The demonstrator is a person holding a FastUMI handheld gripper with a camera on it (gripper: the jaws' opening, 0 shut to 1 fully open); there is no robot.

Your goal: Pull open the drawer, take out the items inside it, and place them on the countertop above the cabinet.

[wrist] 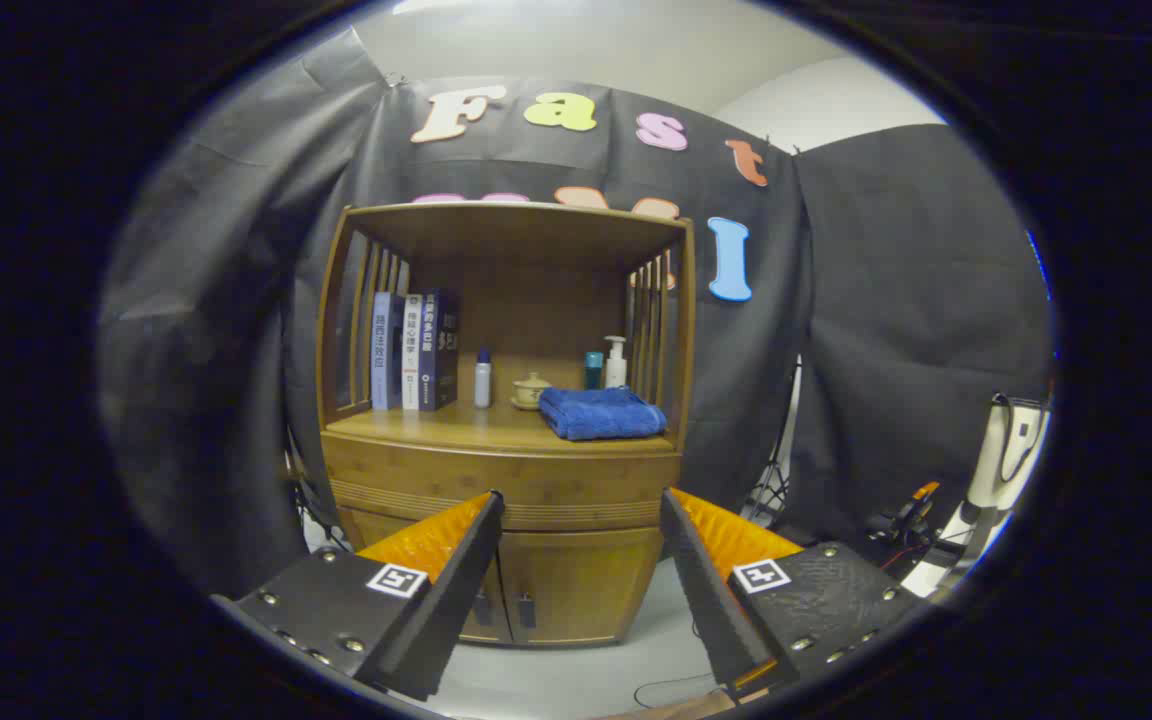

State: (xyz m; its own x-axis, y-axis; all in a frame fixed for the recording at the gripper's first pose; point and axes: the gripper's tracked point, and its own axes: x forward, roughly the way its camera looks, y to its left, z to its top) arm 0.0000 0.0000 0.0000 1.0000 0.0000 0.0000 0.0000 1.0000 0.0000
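- Gripper view: a wooden cabinet (pixel 502 480) stands well ahead against the booth's black cloth wall, beyond the claw.
- The drawer (pixel 502 487) is the wide band under the bench (pixel 456 428); it looks fully closed, so its contents are hidden.
- On the bench: books (pixel 414 350) at the left, a small bottle (pixel 482 378), a lidded cup (pixel 531 390), a pump bottle (pixel 616 362) and a folded blue towel (pixel 601 413) at the right.
- Two lower doors (pixel 551 585) sit under the drawer.
- The claw (pixel 581 510) is spread wide, holding and touching nothing, well apart from the cabinet.
- Judged step: the approach, drawer not yet pulled. Next, the claw must travel forward, find the drawer's front edge or lip, and close on it.
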